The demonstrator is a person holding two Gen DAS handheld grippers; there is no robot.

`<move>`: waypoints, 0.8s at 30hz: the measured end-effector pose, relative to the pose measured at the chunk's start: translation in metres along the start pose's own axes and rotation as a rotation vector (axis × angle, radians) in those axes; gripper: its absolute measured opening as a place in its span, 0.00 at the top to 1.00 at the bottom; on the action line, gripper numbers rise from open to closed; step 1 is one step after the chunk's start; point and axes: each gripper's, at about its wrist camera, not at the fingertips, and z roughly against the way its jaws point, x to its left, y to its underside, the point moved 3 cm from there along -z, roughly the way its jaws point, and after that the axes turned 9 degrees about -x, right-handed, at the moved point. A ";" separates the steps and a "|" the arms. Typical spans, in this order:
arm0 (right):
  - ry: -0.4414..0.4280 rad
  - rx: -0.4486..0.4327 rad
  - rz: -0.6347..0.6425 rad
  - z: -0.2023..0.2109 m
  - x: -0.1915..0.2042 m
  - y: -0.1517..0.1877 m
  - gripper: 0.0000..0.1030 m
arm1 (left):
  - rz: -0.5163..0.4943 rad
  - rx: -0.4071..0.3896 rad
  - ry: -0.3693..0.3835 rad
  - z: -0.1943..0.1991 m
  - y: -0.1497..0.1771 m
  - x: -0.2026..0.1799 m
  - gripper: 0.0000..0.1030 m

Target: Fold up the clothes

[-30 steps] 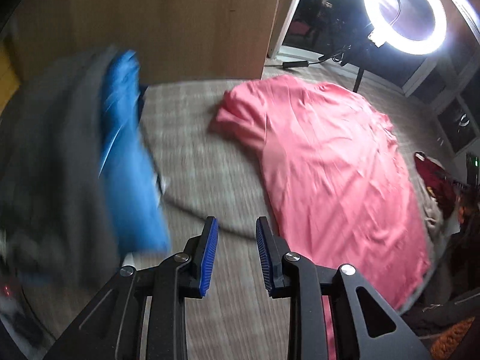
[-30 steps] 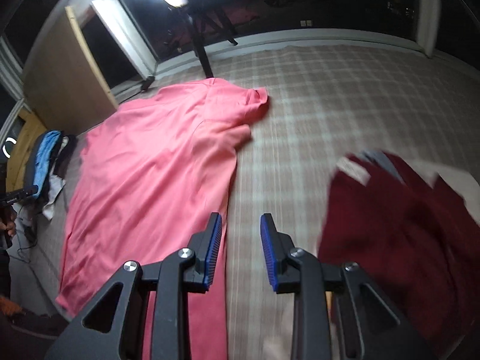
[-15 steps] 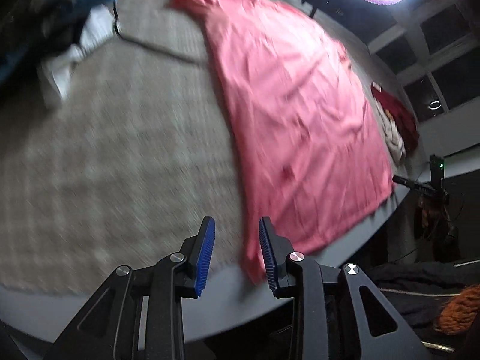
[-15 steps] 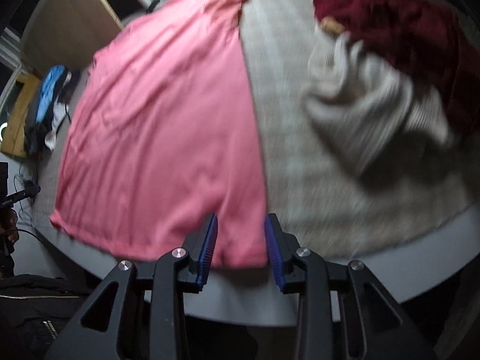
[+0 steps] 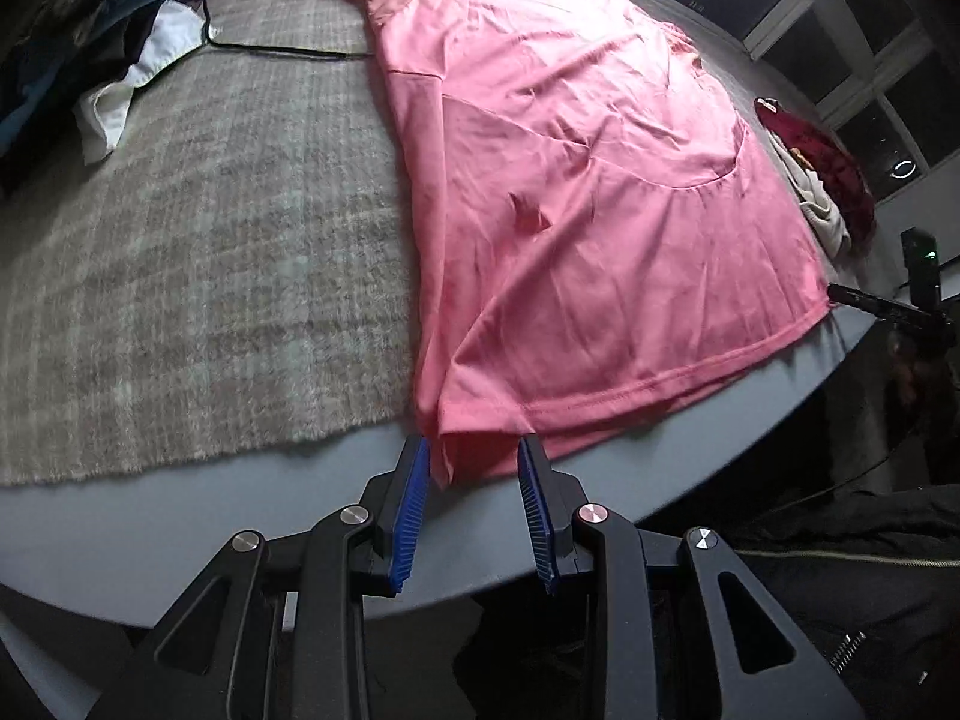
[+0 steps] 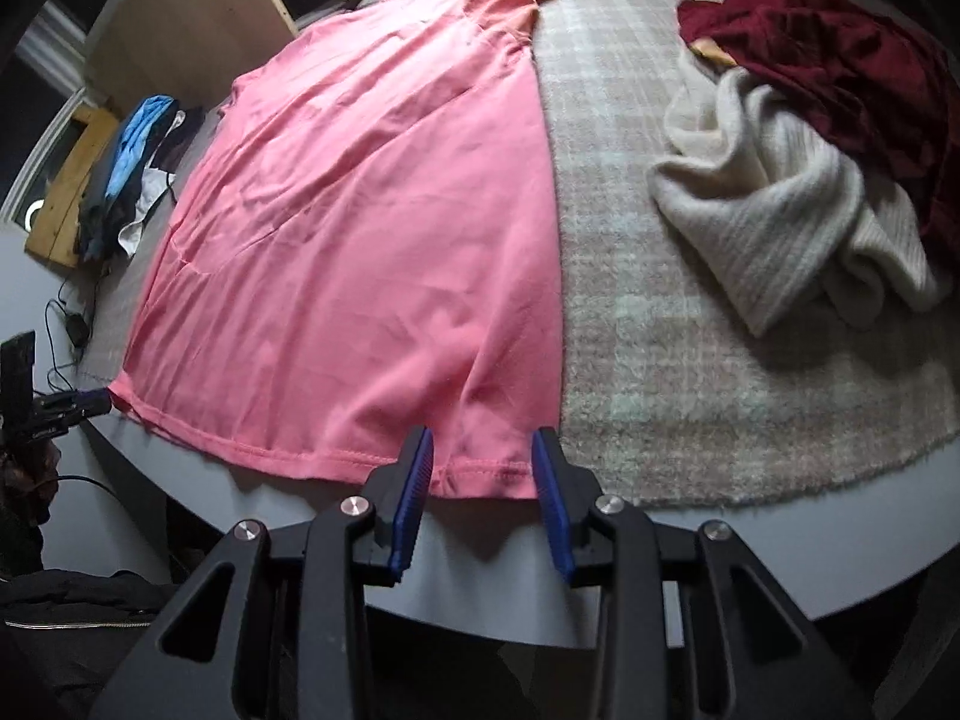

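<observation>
Both grippers dropped to pink shirt (image 5: 576,192) hem; fingers apart, straddling corners, contact unclear

Dim cool light, sharp centre, strong fisheye bending at edges, dark corners perhaps hiding detail.

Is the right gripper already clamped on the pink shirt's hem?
No, the right gripper is open, its jaws straddling the hem corner of the pink shirt without pinching it.
</observation>
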 end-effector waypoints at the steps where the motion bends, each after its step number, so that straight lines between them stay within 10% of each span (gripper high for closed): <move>1: -0.001 -0.002 0.007 -0.001 0.001 0.000 0.67 | 0.000 -0.009 -0.008 -0.001 -0.001 -0.001 0.81; 2: -0.006 -0.005 0.014 -0.001 0.003 -0.001 0.67 | -0.001 -0.019 -0.017 -0.003 -0.002 -0.001 0.97; 6: -0.034 -0.007 0.089 0.002 0.011 0.000 0.96 | -0.047 -0.069 -0.057 0.010 -0.004 -0.006 1.00; 11: -0.033 -0.081 0.090 0.034 0.003 -0.008 0.97 | -0.116 -0.141 -0.098 0.052 -0.002 -0.010 1.00; 18: 0.039 -0.042 0.086 0.034 -0.009 -0.006 0.97 | -0.173 0.046 -0.090 0.010 0.024 -0.017 0.97; 24: 0.077 0.012 0.079 0.028 -0.011 -0.006 0.88 | -0.098 -0.017 -0.077 0.027 0.005 0.000 0.93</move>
